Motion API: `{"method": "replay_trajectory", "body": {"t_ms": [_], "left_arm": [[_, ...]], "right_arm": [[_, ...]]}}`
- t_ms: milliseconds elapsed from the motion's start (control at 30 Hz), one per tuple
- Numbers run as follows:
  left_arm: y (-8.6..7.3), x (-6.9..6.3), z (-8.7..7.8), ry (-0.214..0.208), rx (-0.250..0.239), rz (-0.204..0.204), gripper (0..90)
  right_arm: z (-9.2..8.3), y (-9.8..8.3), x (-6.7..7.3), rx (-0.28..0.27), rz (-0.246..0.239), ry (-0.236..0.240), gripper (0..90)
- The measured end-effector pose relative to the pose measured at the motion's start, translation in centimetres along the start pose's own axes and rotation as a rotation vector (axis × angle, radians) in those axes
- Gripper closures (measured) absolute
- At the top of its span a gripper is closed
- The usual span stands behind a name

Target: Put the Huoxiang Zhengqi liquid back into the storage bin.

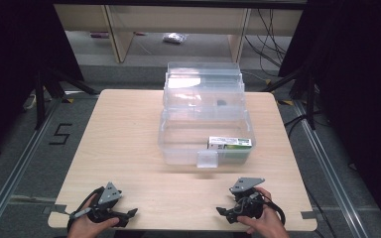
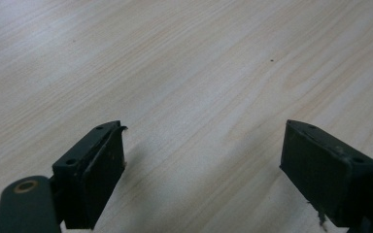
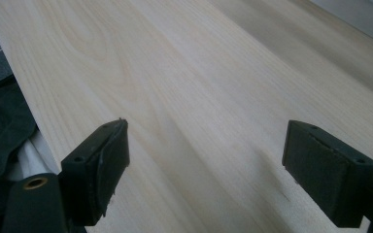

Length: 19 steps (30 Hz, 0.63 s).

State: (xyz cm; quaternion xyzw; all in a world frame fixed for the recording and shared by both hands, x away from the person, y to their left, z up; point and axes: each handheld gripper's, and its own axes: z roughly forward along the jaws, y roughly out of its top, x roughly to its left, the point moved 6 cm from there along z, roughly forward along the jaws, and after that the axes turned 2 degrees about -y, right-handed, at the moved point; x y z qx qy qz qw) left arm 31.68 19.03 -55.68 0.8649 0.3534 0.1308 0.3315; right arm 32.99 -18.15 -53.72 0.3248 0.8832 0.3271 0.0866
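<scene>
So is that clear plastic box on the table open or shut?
Open: the clear box has its lid tilted back, and a green-white carton lies inside.

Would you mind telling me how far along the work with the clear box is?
Done: a green carton lies inside the clear box. In hand: nothing; the left gripper and right gripper rest open on the table near its front edge. Left: the box's lid stands open.

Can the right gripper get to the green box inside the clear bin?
Probably yes. The right gripper has open, empty jaws, bare table lies ahead, and the clear bin looks open on top, so the green box could be reached from above.
</scene>
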Motion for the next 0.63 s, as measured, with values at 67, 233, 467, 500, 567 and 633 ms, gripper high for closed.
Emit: {"method": "replay_trajectory", "body": {"t_ms": [67, 233, 467, 500, 567, 633], "left_arm": [[-0.01, -0.03, -0.02, 0.0, -0.001, -0.001, 15.4], [0.07, -0.12, 0.04, -0.004, -0.011, -0.008, 15.4], [0.02, -0.03, 0.01, 0.0, -0.003, 0.0, 15.4], [0.01, -0.02, 0.0, 0.0, 0.0, 0.001, 15.4], [0.01, -0.02, 0.0, 0.0, 0.0, 0.002, 15.4], [0.04, -0.09, 0.02, 0.0, -0.009, -0.009, 15.4]], "right_arm": [[-0.17, -0.12, 0.1, 0.008, 0.014, -0.009, 17.2], [-0.28, -0.21, 0.04, 0.008, 0.021, -0.024, 17.1], [-0.15, -0.12, -0.07, -0.013, 0.005, -0.026, 17.2], [-0.19, -0.09, -0.03, -0.014, 0.011, -0.025, 17.1], [-0.35, -0.1, -0.11, -0.005, 0.004, -0.023, 17.1], [-0.35, -0.09, -0.08, -0.004, 0.014, -0.021, 17.1]]}}
